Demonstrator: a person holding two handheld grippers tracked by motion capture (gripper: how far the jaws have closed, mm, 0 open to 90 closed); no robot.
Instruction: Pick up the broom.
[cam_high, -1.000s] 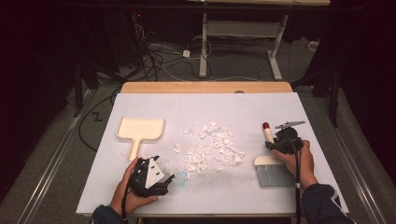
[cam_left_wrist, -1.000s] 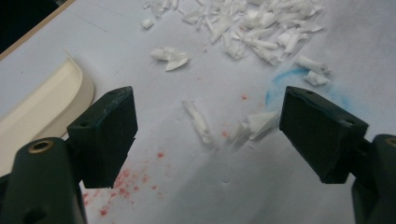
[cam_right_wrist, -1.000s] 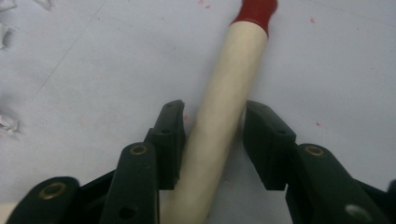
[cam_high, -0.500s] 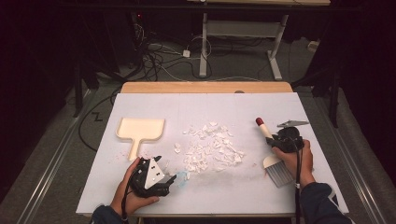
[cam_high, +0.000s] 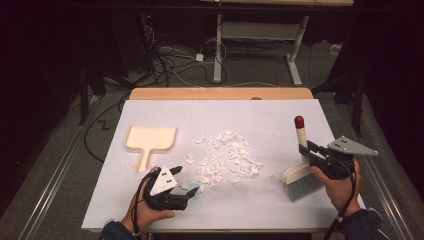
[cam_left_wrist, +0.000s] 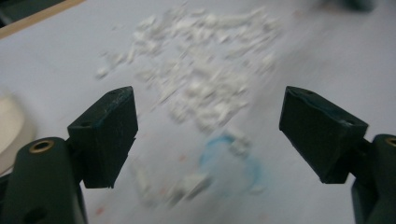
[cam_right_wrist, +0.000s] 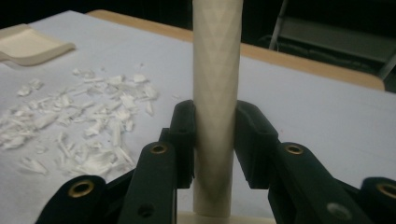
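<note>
The right tool (cam_high: 306, 150) is clamped on the cream handle of the hand brush (cam_right_wrist: 217, 93), both pads pressing its sides squarely, the handle standing nearly upright between them. In the high view the brush (cam_high: 301, 180) hangs at the right side of the table (cam_high: 270, 115), its grey bristles low and just to the right of the pile of white scraps (cam_high: 225, 157). The left tool (cam_high: 192, 192) is open and empty, its jaws spread wide above a faint blue ring (cam_left_wrist: 231, 161) at the near edge of the pile; the dustpan (cam_high: 149, 140) lies unheld to the pile's left, mouth away from the person

To do the sweep well, the grip probably wants to stay low on the handle so the head does not twist. Set the bristles down just beyond the rightmost scraps, tilt the handle slightly over the stroke, and draw leftward in short light passes, since the bits look thin and may scatter under a hard push. The pan likely needs the left tool on its handle, with its lip turned to the pile and pressed flat on the table
</note>
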